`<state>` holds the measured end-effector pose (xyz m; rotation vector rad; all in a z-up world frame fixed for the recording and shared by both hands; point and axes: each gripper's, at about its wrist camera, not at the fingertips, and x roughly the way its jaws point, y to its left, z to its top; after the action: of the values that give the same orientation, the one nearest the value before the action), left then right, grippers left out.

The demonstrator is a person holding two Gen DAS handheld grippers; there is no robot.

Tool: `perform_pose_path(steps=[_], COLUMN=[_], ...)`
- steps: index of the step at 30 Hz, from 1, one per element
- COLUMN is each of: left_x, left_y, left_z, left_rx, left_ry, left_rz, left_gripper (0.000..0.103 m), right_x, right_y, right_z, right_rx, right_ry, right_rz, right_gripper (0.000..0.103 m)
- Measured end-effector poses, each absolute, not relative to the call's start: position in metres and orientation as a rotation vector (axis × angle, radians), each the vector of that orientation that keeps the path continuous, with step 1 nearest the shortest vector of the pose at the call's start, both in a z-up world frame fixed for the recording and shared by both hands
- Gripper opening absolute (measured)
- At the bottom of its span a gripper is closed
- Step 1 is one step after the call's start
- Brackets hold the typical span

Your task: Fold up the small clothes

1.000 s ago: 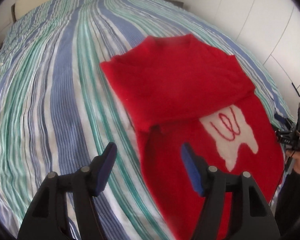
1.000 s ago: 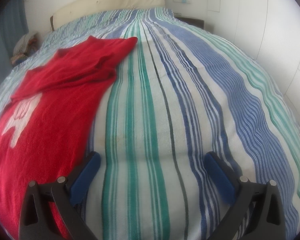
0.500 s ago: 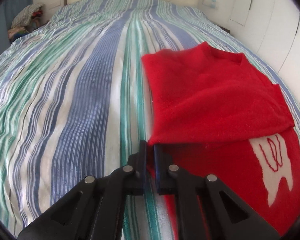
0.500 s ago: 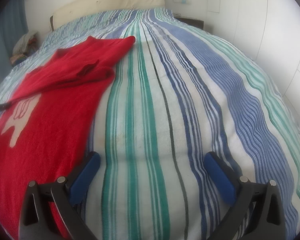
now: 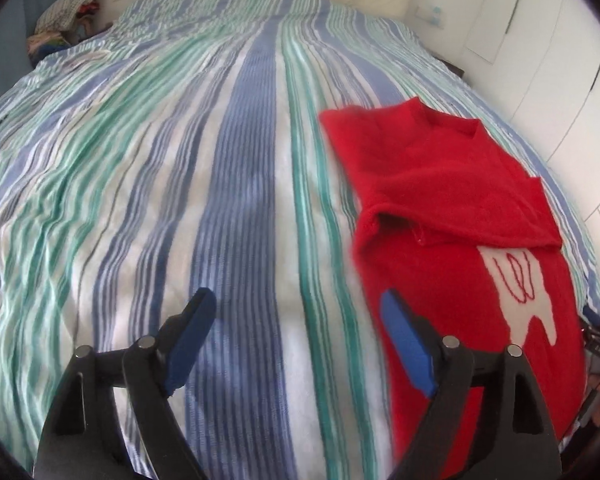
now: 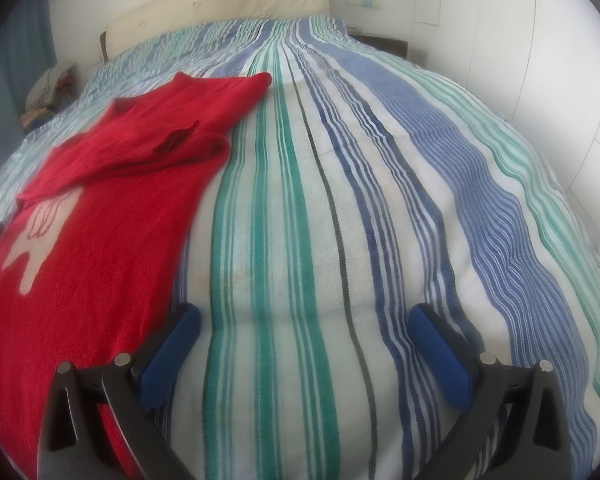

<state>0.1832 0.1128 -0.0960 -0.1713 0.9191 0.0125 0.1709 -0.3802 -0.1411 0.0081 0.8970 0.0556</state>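
On the bed, which has a blue, green and white striped cover, there's a red sweater lying flat with its sleeves folded across the chest, so the top half looks like a doubled-over band. Below that fold you can see a white tooth-shaped patch with red squiggly stitching on it. From the left wrist view the sweater sits to the right side of the frame; from the right wrist view it's over on the left, collar end pointing toward the beige headboard.

Left claw is released, blue pads spread wide and nothing between them. Its right finger shows in front of the sweater's lower left edge, the other one over bare bedspread. Can't tell if it actually touches the fabric.

Right claw is also released, jaws wide apart, hanging over the striped cover just beside the sweater's right edge, with the left pad right next to the red knit.

Off past the far left corner of the bed there's a pile of clothes, and white wardrobe doors run along the right wall.
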Motion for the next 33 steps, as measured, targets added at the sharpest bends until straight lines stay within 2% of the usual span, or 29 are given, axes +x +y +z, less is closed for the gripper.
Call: perform_pose_path(steps=[2, 7, 9, 12, 15, 33], left_x=[0.179, 0.192, 0.204, 0.213, 0.199, 0.199], left_y=[0.126, 0.161, 0.174, 0.188, 0.182, 0.173], left_z=[-0.093, -0.095, -0.103, -0.134, -0.140, -0.139], left_rx=[-0.141, -0.153, -0.195, -0.239, -0.182, -0.125], left_ry=[0.911, 0.894, 0.920, 0.999, 0.897, 0.916], left_rz=[0.054, 0.135, 0.137, 0.109, 0.084, 0.108], left_gripper=[0.094, 0.094, 0.099, 0.102, 0.102, 0.103], right_x=[0.171, 0.171, 0.170, 0.169, 0.168, 0.167], right_y=[-0.380, -0.380, -0.380, -0.380, -0.381, -0.381], right_z=[-0.141, -0.141, -0.141, -0.141, -0.141, -0.141], right_rx=[0.007, 0.006, 0.006, 0.009, 0.013, 0.011], right_ry=[0.896, 0.893, 0.889, 0.885, 0.885, 0.884], right_rz=[0.055, 0.054, 0.053, 0.055, 0.057, 0.053], right_gripper=[0.103, 0.103, 0.103, 0.103, 0.103, 0.103])
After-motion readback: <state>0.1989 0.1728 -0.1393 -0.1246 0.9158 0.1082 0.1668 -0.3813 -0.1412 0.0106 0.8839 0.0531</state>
